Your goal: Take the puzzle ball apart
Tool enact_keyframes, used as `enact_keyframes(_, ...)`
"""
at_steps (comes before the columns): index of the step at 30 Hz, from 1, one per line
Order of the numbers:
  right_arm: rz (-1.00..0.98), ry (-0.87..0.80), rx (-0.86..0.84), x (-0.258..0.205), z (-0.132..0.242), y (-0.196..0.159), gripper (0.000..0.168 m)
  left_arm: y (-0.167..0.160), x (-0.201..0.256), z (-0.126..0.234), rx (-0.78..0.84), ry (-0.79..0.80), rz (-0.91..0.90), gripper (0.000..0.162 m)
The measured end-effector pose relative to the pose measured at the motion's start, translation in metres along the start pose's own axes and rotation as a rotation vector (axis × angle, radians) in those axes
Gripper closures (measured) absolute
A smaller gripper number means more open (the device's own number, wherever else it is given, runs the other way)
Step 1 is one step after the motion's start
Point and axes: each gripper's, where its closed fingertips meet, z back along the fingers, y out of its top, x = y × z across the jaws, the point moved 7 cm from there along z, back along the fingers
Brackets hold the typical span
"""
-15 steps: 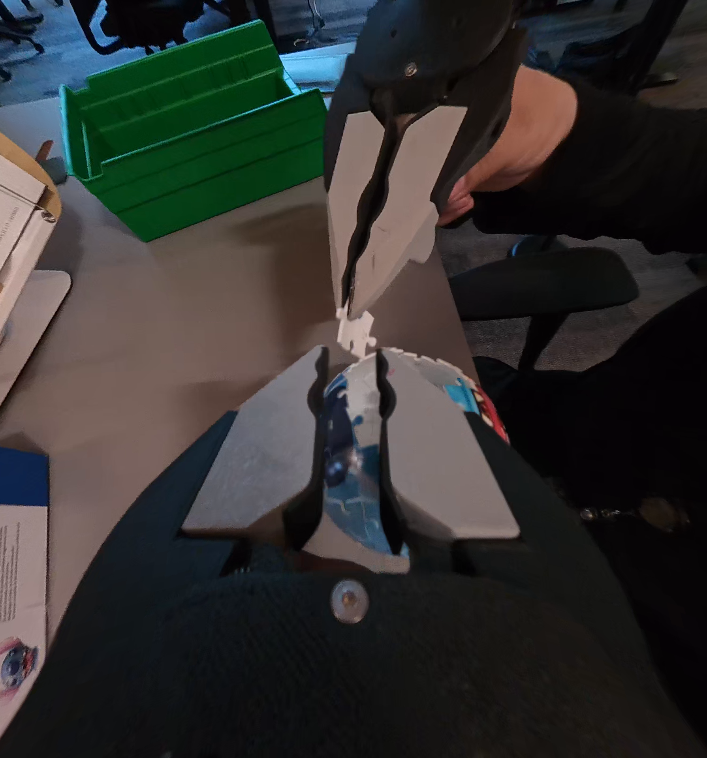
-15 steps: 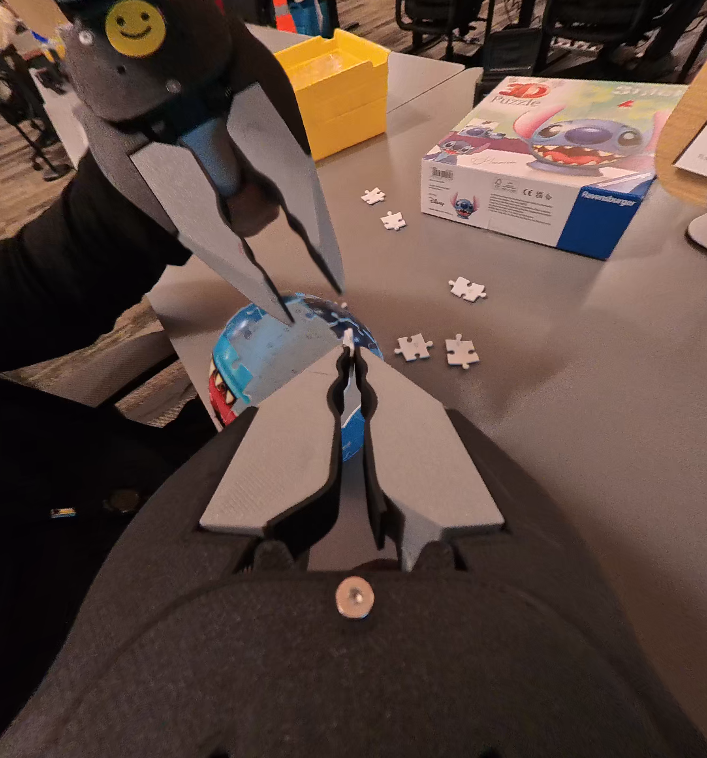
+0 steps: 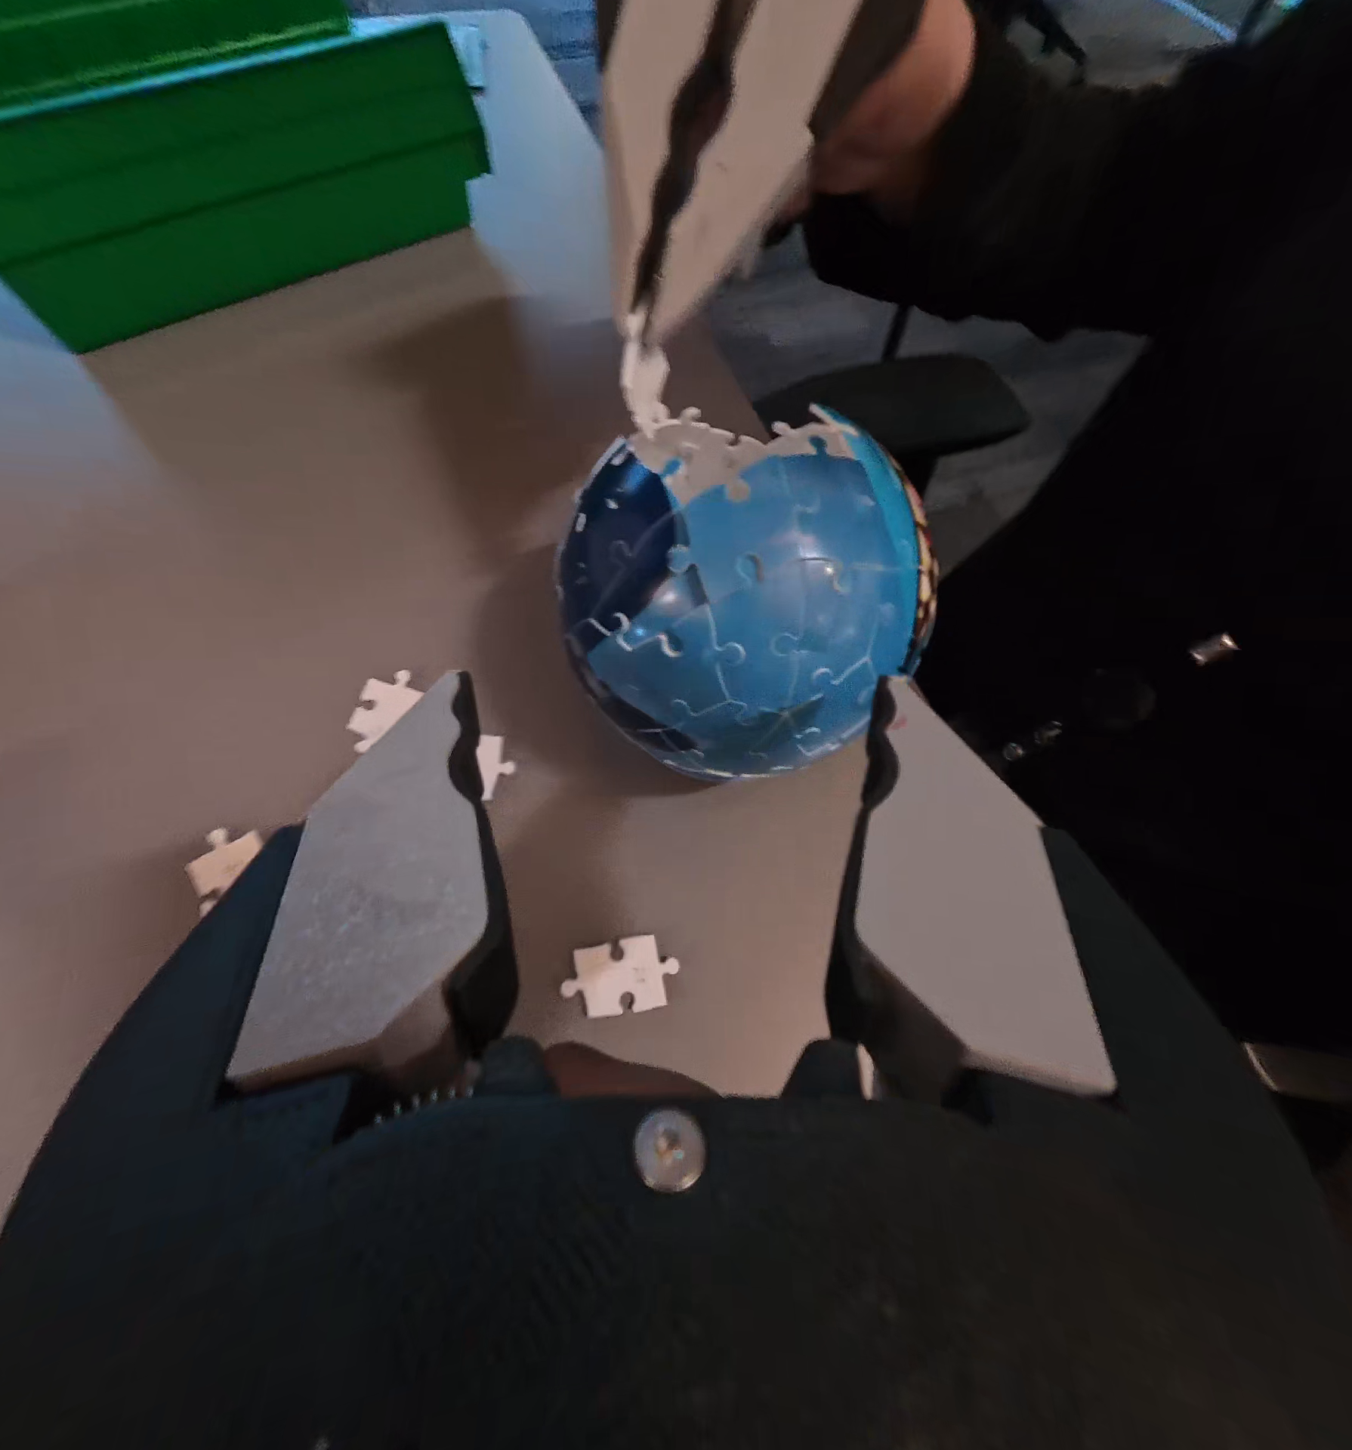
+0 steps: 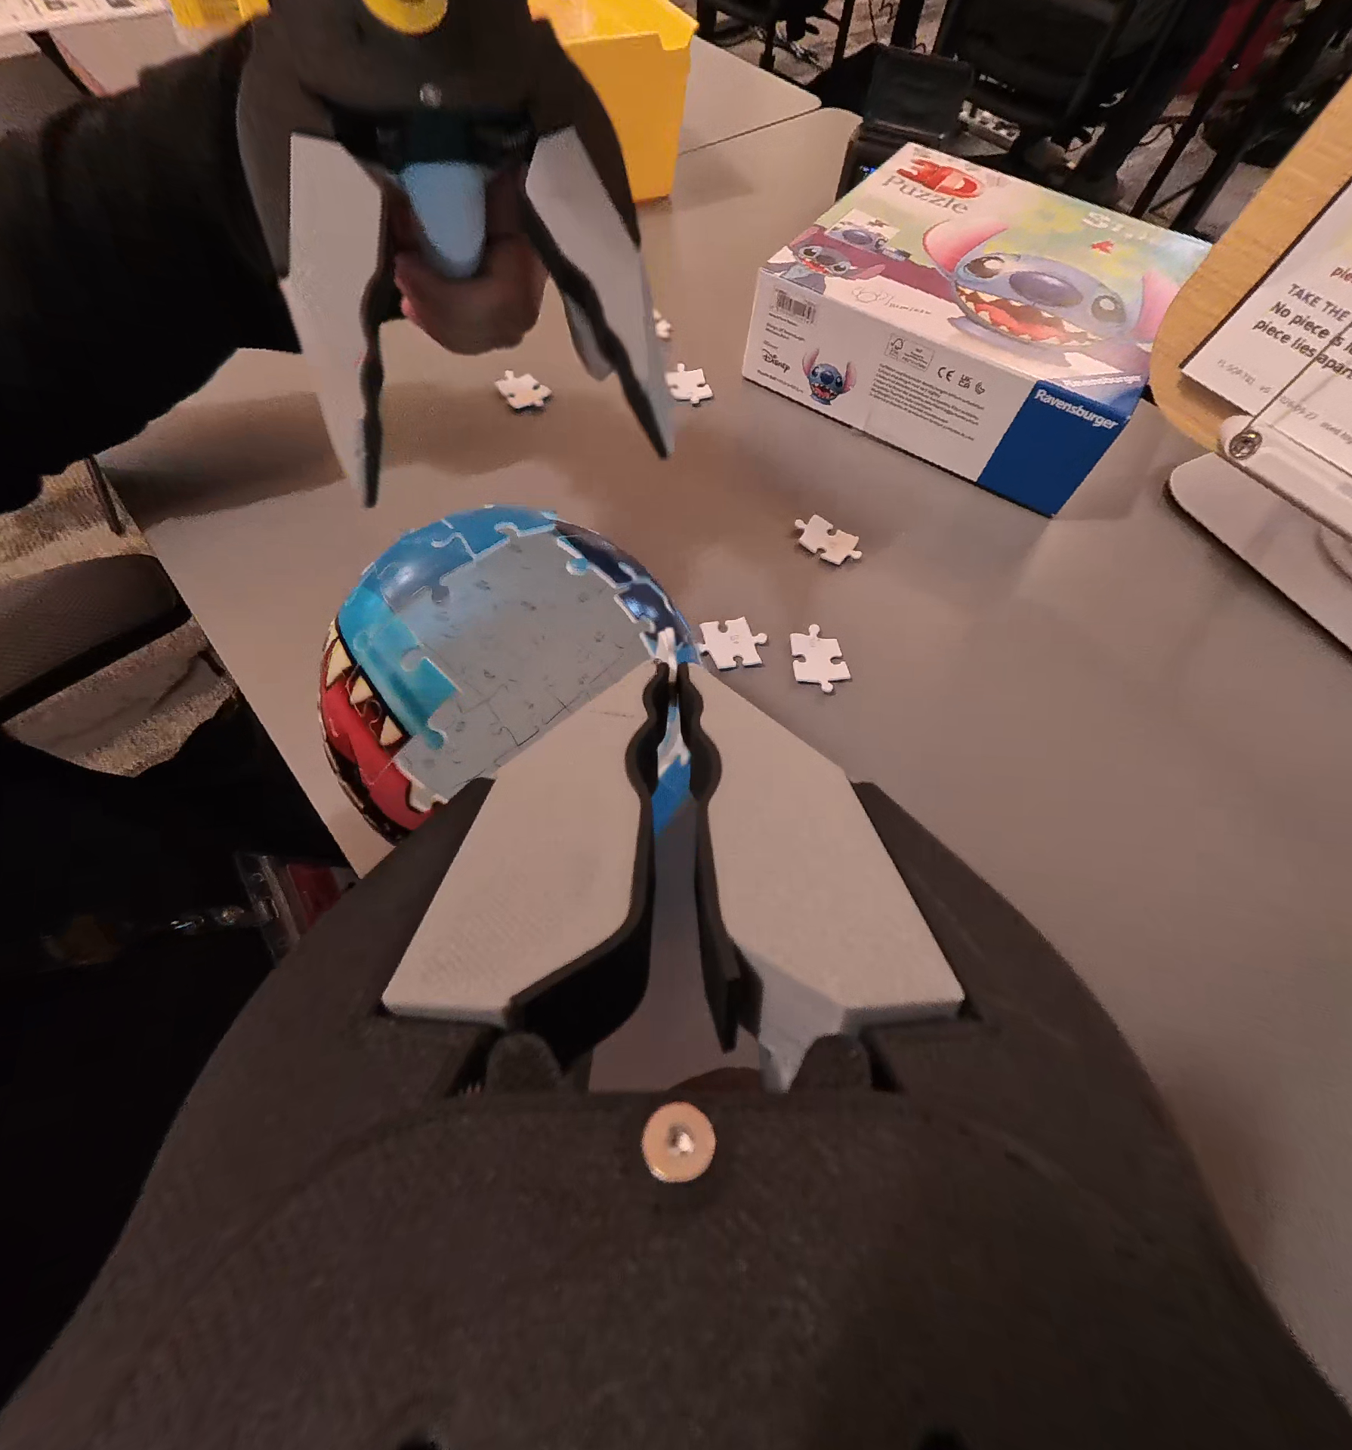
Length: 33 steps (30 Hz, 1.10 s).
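Puzzle ball (image 3: pixel 743 596) sits on the grey table (image 3: pixel 186 549) near its edge, top already broken open w/ a jagged white rim. Right hand-held gripper (image 4: pixel 669 679) has its jaws pressed together on one rim piece (image 3: pixel 641 377), which stands upright, its lower edge touching the rim; prob. peeling it upward so the tabs unlock w/o crushing the neighbours. Left hand-held gripper (image 3: pixel 669 690) is spread wide, holding nothing, tips just short of the ball, prob. placed to brace the shell if it rolls.

Ball looks like a thin curved glossy shell: blue outside, red mouth w/ teeth on one side, pale matte inside. Loose pieces (image 4: pixel 818 655) lie flat on the table, white backs up, w/ knob-and-notch outlines. Puzzle box (image 4: pixel 963 329) is glossy card; yellow bin (image 4: pixel 641 94) and green bin (image 3: pixel 210 180) look like rigid plastic.
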Motion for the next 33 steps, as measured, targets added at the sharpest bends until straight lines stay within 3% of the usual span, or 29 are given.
enact_keyframes(6, -0.048, -0.004, 0.077, 0.003, 0.006, -0.006, 0.168, -0.006, 0.002, -0.033, -0.076, -0.084, -0.057, 0.050)
enact_keyframes(9, -0.018, -0.052, 0.087, 0.002, 0.006, -0.011, 0.168, -0.008, 0.010, -0.040, -0.095, -0.123, -0.049, 0.058)
enact_keyframes(21, 0.027, -0.064, 0.137, -0.006, -0.002, -0.004, 0.168, -0.008, 0.031, -0.036, -0.145, -0.029, -0.009, 0.055)
enact_keyframes(33, 0.182, -0.089, 0.190, -0.019, -0.009, -0.004, 0.168, -0.011, 0.048, -0.027, -0.120, -0.035, 0.078, 0.055)
